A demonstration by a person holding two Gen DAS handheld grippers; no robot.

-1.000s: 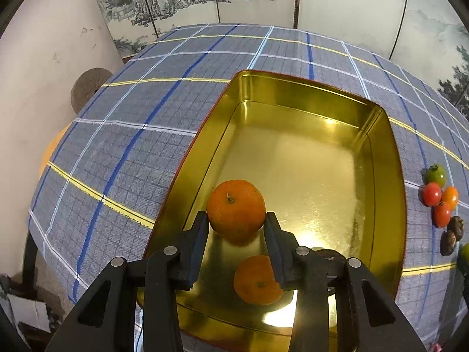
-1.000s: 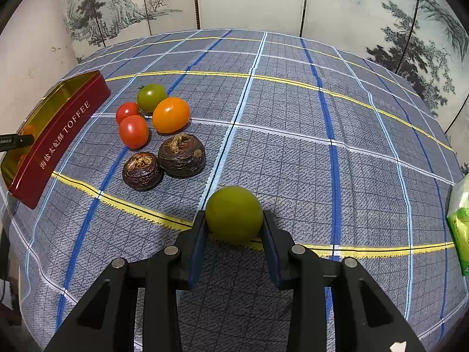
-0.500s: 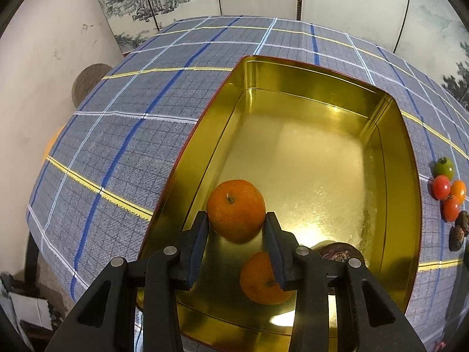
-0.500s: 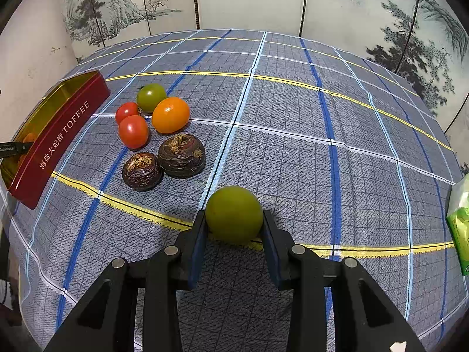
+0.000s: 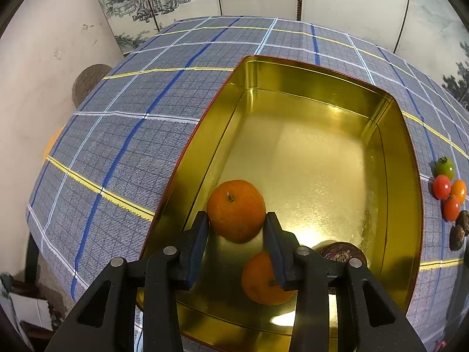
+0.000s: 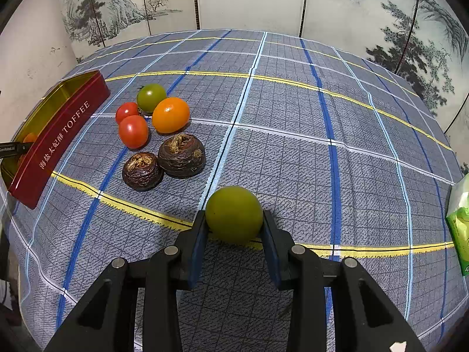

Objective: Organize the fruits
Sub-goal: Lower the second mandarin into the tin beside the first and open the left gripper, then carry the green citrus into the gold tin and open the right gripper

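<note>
My left gripper [image 5: 236, 223] is shut on an orange tangerine [image 5: 236, 209], held just above the floor of the gold tin [image 5: 404, 176] near its front left corner. A second tangerine [image 5: 259, 281] and a dark water chestnut [image 5: 340, 250] lie in the tin, partly hidden behind my right finger. My right gripper [image 6: 234, 226] is shut on a round green fruit [image 6: 234, 212] over the checked cloth. To its far left lie two red tomatoes [image 6: 133, 131], a green tomato [image 6: 151, 96], an orange tomato [image 6: 171, 114] and two water chestnuts [image 6: 181, 155].
The tin's red side, lettered TOFFEE [image 6: 58, 138], stands at the left edge of the right wrist view. A green packet [image 6: 458, 226] lies at the table's right edge. Painted screens close off the back. A wall stands to the left of the table.
The left wrist view has drifted slightly, bringing the water chestnut in the tin into sight. The tangerine stays in the same grip. Nothing has moved in the right wrist view.
</note>
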